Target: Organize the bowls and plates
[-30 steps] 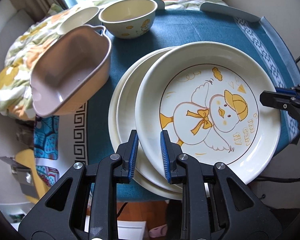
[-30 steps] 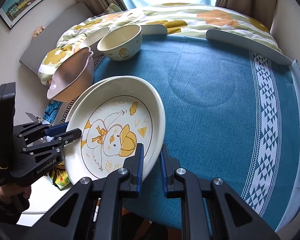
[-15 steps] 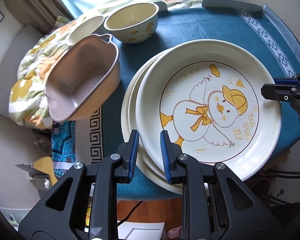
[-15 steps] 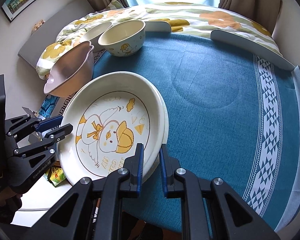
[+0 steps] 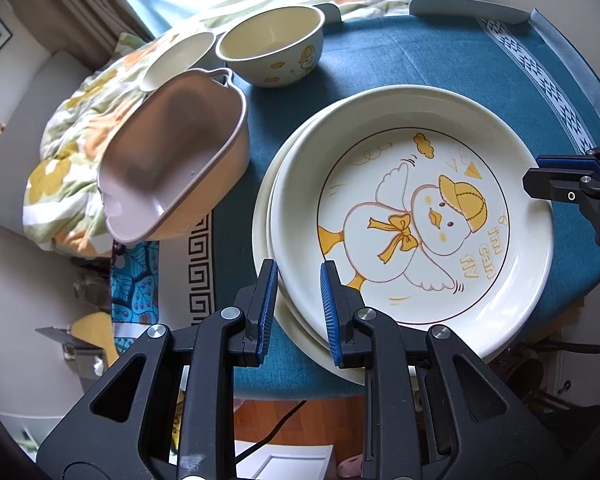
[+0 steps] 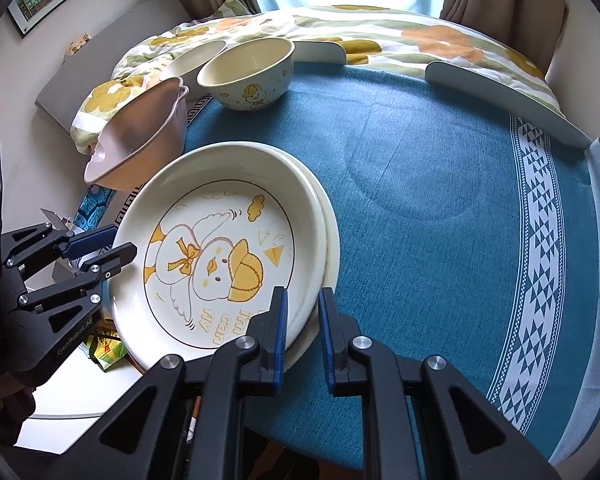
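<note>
A cream duck plate (image 5: pixel 412 216) lies on top of a stack of cream plates (image 5: pixel 262 216) on the blue tablecloth. It also shows in the right wrist view (image 6: pixel 216 256). My left gripper (image 5: pixel 296 300) is open, its fingers astride the stack's near rim, not clamping. My right gripper (image 6: pixel 302 320) is open at the opposite rim, one finger over the duck plate, one outside. A cream duck bowl (image 5: pixel 272 50) and a second cream bowl (image 5: pixel 178 60) stand at the back left. A pink handled dish (image 5: pixel 176 164) sits left of the plates.
The round table (image 6: pixel 440 184) has a blue cloth with a white patterned band at the right. A floral quilt (image 6: pixel 360 36) lies behind the table. Grey chair backs (image 6: pixel 500 100) stand along the far edge. The plate stack overhangs the near table edge.
The duck plate has come down from a tilt to lie flat on the stack. Both grippers have loosened from its rim and pulled back slightly.
</note>
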`<state>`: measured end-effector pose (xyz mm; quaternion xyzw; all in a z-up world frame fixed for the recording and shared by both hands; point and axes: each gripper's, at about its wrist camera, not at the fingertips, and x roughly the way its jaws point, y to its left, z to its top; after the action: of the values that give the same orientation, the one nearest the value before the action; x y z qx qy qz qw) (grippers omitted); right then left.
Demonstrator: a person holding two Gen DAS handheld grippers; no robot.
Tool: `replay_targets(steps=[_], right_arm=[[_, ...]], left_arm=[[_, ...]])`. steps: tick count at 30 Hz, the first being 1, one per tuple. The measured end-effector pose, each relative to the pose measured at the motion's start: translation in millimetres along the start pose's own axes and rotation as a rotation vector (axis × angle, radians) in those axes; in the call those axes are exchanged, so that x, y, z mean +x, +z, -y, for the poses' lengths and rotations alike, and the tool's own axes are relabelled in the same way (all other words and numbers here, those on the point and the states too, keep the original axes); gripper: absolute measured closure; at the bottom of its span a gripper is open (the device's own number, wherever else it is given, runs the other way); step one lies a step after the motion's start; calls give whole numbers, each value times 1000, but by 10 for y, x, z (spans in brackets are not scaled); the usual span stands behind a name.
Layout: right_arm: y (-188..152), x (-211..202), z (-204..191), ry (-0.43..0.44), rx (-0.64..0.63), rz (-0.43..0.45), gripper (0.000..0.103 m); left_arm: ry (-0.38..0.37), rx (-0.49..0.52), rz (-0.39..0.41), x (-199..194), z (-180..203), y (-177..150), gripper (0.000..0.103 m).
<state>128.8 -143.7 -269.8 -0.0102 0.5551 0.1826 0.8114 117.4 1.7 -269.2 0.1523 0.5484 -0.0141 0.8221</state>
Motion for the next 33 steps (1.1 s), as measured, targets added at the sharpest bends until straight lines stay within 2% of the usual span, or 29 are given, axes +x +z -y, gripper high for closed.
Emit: replay_targets(steps=[2, 6, 8, 9, 10, 12, 13, 14, 15, 16, 17, 18, 21, 25, 28, 31, 33], right_arm=[[4, -14, 11, 6, 8, -1, 89], [53, -167, 31, 57, 25, 40, 89], [102, -271, 12, 56, 11, 63, 89], [127, -330, 2, 55, 1, 81, 85], [148, -393, -7, 58, -10, 101, 77], [180, -507, -17, 73, -21, 143, 16], [194, -566, -19, 87, -23, 173, 8], [205, -623, -23, 106, -25, 207, 6], [215, -673, -30, 125, -31, 235, 6], [232, -704, -41, 133, -39, 249, 6], [245, -721, -56, 140, -47, 257, 6], [264, -728, -75, 151, -57, 261, 6], [343, -744, -159, 172, -95, 270, 6], [523, -787, -349, 172, -195, 299, 6], [743, -760, -551, 153, -267, 258, 6], [990, -717, -725, 237, -282, 259, 6], [1152, -595, -846, 261, -277, 225, 6]], left_arm=[[-13, -21, -1, -18, -23, 19, 84], [-46, -73, 50, -203, -110, 67, 84], [-93, -114, 71, -307, -192, 86, 83], [-125, -143, 77, -356, -245, 87, 83], [-148, -175, 81, -404, -301, 87, 83], [-162, -224, 97, -501, -401, 76, 80], [-162, -244, 108, -555, -455, 80, 78], [-156, -260, 121, -603, -494, 68, 69], [-148, -278, 134, -649, -534, 55, 43], [-135, -300, 151, -699, -580, 35, 26], [-117, -326, 171, -749, -634, 4, 1], [-96, -357, 195, -815, -690, -32, 1], [-68, -433, 204, -936, -884, -110, 1], [-90, -532, 243, -1044, -1188, -206, 1], [-98, -595, 238, -1021, -1436, -213, 1], [-111, -635, 230, -913, -1625, -178, 1], [-134, -660, 217, -786, -1756, -136, 1]])
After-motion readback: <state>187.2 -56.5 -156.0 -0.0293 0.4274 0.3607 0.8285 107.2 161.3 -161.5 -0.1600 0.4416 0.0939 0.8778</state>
